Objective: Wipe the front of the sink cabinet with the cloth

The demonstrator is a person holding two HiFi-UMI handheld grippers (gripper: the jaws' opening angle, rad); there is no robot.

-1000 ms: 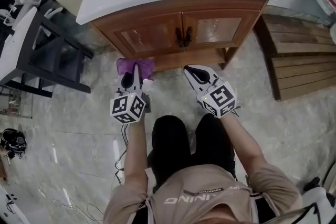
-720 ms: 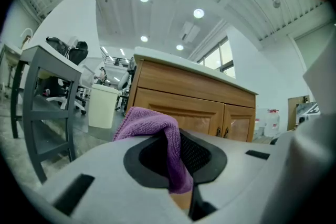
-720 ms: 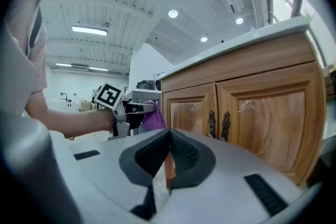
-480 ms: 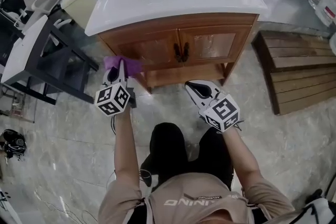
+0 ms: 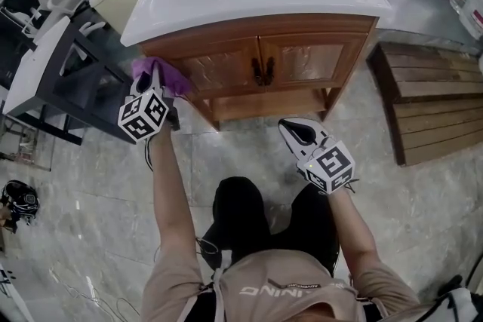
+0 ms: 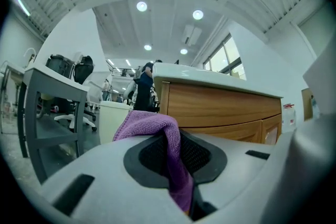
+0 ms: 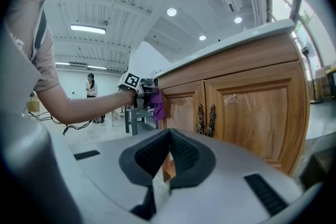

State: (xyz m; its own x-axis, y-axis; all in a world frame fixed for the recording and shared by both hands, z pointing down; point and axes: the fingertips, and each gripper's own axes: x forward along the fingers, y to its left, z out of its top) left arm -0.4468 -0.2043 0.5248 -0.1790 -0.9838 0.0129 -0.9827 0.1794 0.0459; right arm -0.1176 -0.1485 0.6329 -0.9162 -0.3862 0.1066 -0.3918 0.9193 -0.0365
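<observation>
Left tongs (image 5: 155, 79) are clamped tight on the purple microfibre cloth (image 5: 175, 79), right at the left end of the wooden sink cabinet (image 5: 302, 60), so the whole door front runs off to the right of it. Right tongs (image 5: 289, 127) hang closed and empty, nearer the person, so I'd say the sweep belongs to the left hand.

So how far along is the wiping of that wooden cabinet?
Done: the purple cloth is clamped in the left gripper's jaws. In hand: it is at the top left corner of the sink cabinet front, seemingly touching. Left: probably both doors; no wipe marks show. The right gripper hangs low, jaws together, empty.
</observation>
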